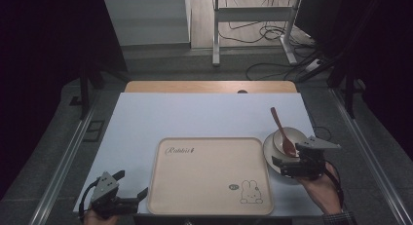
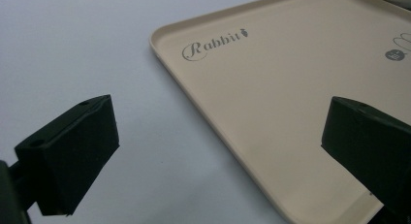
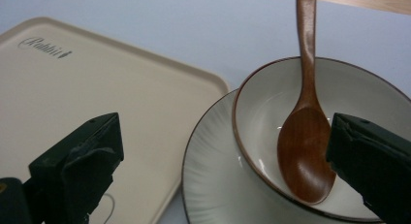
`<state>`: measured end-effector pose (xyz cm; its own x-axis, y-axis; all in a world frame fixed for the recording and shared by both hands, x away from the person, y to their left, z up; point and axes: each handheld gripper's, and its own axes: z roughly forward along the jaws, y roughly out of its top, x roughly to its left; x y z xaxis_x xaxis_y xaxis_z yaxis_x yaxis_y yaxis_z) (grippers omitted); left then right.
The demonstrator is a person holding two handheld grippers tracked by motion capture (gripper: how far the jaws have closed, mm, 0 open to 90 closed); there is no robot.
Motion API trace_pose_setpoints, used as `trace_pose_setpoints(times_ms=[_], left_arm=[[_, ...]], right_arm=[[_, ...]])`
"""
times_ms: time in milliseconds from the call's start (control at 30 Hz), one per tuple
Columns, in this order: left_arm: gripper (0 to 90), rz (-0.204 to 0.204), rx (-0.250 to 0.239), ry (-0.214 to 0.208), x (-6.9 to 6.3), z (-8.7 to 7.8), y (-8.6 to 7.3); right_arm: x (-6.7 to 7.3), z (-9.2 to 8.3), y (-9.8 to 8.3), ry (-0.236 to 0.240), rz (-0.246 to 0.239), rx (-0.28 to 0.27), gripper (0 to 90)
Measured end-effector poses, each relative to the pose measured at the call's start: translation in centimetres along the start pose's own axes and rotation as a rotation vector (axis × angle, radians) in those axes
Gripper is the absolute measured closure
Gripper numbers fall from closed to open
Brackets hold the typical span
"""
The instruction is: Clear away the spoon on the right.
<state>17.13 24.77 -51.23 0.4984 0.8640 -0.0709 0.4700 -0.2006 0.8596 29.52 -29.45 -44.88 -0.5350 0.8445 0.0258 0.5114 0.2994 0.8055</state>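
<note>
White tabletop point(image 1: 195, 115) holds a beige rabbit-print tray point(image 1: 209, 174); right of it, a wooden spoon point(image 1: 282, 132) rests in a cream bowl point(image 1: 287, 140) on a plate point(image 1: 269, 154). Both grippers, left point(image 1: 132, 184) and right point(image 1: 285, 165), gape empty. Probably grip the plate's rim squarely

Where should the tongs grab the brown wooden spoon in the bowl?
Probably by the handle of the brown wooden spoon, where it rises clear past the rim of the white bowl. The right tongs, open and closest, could come from above and pinch across the thin handle. The spoon's scoop lies low inside the bowl, harder to reach.
</note>
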Motion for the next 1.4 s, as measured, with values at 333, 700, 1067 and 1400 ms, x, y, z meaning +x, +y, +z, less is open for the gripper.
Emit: trace_pose_setpoints(times_ms=[333,700,1067,1400], left_arm=[[0.0,-0.001,0.004,-0.002,0.0,0.1,0.0],[0.0,-0.002,0.01,-0.006,0.1,0.1,0.0],[0.0,-0.005,0.016,-0.011,0.1,0.2,0.1],[0.0,-0.005,0.018,-0.014,0.1,0.2,0.1]], right_arm=[[-1.2,1.1,1.5,-0.04,0.024,0.043,4.7],[-2.4,2.4,3.0,-0.083,-0.011,0.088,21.3],[-4.2,4.2,5.2,-0.088,-0.048,0.153,37.9],[-5.6,6.3,7.0,-0.076,-0.026,0.206,46.2]])
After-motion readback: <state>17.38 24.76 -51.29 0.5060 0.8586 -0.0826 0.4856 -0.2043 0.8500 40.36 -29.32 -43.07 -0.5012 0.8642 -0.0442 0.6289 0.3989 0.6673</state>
